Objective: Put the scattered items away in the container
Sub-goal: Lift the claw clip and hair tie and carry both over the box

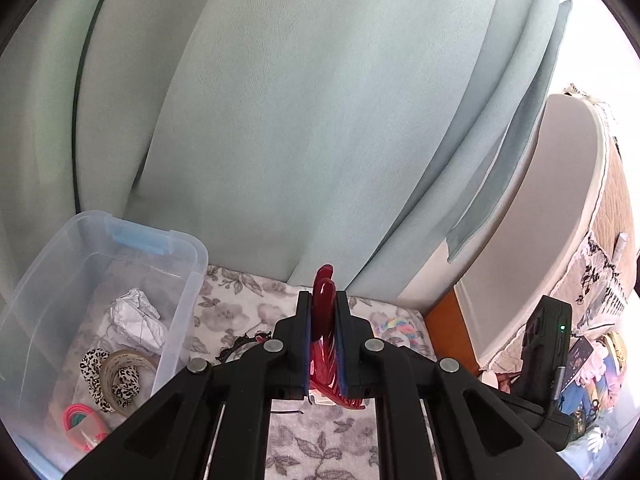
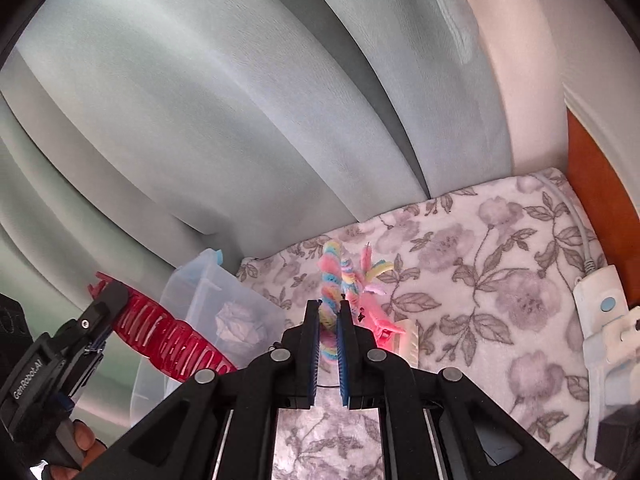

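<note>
L gripper (image 1: pixel 323 344) & R gripper (image 2: pixel 329 348) both raised, fingers prob. clamped tight.

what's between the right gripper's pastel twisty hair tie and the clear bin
In the right wrist view, only bare floral cloth lies between the pastel hair tie and the clear bin; the pink clip sits on the other side.

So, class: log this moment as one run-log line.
left hand-held gripper: shut on red hair clip | right hand-held gripper: shut on rainbow scrunchie | clear bin: partly filled

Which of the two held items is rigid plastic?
The red hair claw, clamped in the left tongs. The right tongs hold a fuzzy pastel rainbow scrunchie instead, soft rather than hard.
</note>
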Demonstrator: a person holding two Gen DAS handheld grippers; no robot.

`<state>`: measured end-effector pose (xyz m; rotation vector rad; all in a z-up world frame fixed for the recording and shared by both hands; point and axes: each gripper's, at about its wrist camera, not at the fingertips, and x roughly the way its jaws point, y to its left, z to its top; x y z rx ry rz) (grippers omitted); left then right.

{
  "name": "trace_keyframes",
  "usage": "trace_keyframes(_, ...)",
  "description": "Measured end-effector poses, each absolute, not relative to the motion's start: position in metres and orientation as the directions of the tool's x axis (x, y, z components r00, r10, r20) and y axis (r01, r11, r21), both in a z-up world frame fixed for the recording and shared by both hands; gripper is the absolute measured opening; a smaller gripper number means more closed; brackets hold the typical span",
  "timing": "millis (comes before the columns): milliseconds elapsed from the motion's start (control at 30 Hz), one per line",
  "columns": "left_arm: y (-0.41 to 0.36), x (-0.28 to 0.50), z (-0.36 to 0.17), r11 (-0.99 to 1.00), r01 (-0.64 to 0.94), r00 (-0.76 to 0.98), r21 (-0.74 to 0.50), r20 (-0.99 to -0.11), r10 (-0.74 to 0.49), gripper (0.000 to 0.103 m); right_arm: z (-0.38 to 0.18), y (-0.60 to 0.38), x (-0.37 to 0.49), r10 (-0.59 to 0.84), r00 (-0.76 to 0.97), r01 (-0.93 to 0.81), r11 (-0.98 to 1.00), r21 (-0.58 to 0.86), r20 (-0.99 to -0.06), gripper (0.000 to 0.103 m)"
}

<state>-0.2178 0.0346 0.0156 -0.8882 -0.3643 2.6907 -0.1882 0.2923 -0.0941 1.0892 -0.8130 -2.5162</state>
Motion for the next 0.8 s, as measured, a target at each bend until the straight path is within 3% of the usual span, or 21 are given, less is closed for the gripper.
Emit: trace_keyframes(800,-0.039,-0.130,0.079,-0.925,-0.165,-0.853,-0.342,-0.422,0.308,0.010,0.018,0.227,-0.085,-0.488,-0.762,0.205,-0.805,0.556,-0.426,0.009)
